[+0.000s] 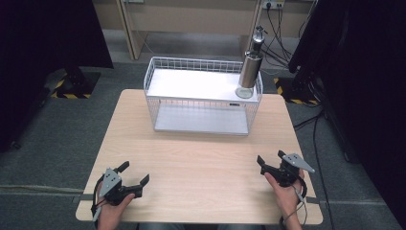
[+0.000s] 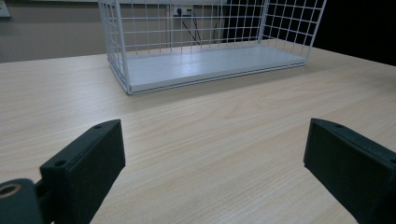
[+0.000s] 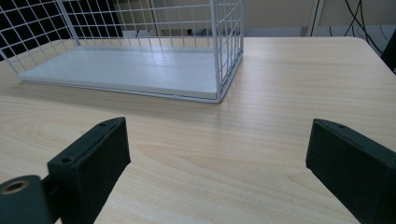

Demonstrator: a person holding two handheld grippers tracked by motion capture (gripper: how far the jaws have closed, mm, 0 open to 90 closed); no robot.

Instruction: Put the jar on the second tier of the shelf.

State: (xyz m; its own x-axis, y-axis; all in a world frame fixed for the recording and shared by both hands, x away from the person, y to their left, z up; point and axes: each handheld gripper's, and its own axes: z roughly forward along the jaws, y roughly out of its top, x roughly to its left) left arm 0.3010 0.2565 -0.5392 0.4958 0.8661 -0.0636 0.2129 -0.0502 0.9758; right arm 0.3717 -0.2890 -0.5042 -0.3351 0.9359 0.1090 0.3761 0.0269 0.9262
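Counting by kind, high view as clock face, table centre as hub:

- Tables: 1, light wood (image 1: 201, 158), sitting mid-frame.
- Wire racks: 1, white, w/ 2 shelf boards (top + bottom) (image 1: 201, 103), standing at 12.
- Metal bottles: 1, steel w/ pump-type top (image 1: 251, 71), standing on rack's top board, approx 1 o'clock.
- Grippers: 2. Left gripper (image 1: 135, 173) lying at 7, right gripper (image 1: 269, 156) at 5; each showing 2 black jaws, spread wide, nothing btwn them.
- Hands: 2, one holding each gripper.
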